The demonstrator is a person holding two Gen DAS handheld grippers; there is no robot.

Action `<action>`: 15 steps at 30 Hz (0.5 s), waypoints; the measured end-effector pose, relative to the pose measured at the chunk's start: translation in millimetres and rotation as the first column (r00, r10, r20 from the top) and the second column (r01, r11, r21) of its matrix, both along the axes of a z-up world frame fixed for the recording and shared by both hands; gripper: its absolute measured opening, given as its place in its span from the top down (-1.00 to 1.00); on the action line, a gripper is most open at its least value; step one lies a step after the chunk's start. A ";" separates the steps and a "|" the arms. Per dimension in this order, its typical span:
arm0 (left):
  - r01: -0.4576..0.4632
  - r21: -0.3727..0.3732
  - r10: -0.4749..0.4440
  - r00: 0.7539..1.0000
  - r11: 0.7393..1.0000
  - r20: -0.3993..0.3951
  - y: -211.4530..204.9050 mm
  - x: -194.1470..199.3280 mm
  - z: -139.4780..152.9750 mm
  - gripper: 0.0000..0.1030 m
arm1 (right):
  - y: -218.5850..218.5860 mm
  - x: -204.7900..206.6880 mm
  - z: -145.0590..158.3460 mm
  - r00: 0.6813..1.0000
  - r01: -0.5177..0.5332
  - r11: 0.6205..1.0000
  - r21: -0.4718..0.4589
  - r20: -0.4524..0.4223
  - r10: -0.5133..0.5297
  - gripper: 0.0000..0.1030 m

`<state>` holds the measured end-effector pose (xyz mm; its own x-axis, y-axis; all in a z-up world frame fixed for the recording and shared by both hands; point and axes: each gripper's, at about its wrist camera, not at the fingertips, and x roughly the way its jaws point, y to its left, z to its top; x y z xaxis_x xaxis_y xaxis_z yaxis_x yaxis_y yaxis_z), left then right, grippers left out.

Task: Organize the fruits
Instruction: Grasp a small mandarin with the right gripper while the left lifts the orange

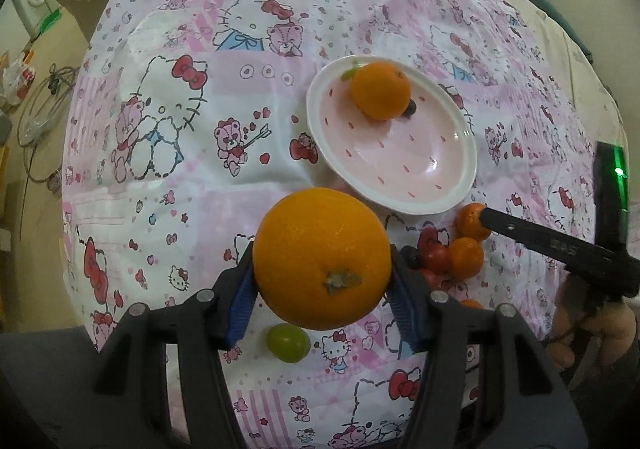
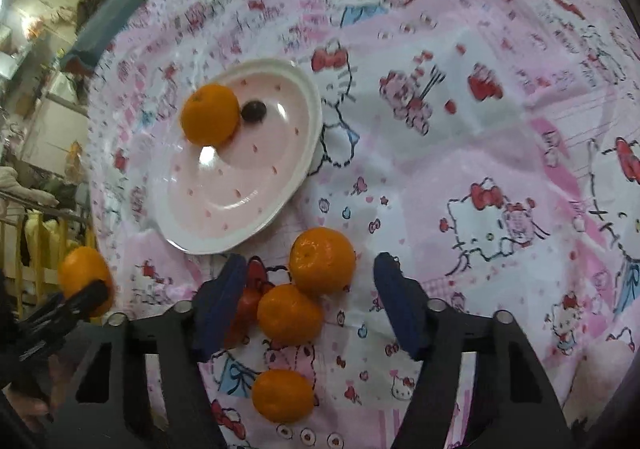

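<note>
Left wrist: right tool lettering seems unreadable.

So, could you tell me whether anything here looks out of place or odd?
Nothing looks damaged or spilled. The plate holds only one orange and a dark grape, while three small oranges, red tomatoes and a green grape lie loose on the tablecloth.

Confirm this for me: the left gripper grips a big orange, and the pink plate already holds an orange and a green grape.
Nearly. On the pink plate, beside the orange, lies a dark grape, as the right wrist view shows. The left gripper does grip the big orange.
</note>
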<state>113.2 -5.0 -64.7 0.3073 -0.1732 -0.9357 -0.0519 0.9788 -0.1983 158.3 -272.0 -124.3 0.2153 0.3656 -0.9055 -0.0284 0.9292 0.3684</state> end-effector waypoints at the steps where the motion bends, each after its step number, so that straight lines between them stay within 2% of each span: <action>1: 0.004 0.006 -0.004 1.000 1.000 -0.001 -1.0 -0.5 -0.5 -0.06 | 3.1 1.7 -3.0 1.000 -0.008 1.000 -0.015 -0.007 0.008 -0.12; 10: 0.019 -0.017 -0.019 1.000 1.000 -0.006 -4.6 0.7 -0.8 -0.06 | 17.3 9.8 -27.4 0.998 -0.040 0.994 -0.102 -0.049 0.035 0.07; 15: 0.009 -0.006 -0.009 1.000 1.000 -0.007 -3.3 2.6 -2.8 -0.06 | 23.5 7.1 -21.9 0.998 -0.070 0.988 -0.136 -0.015 0.069 0.16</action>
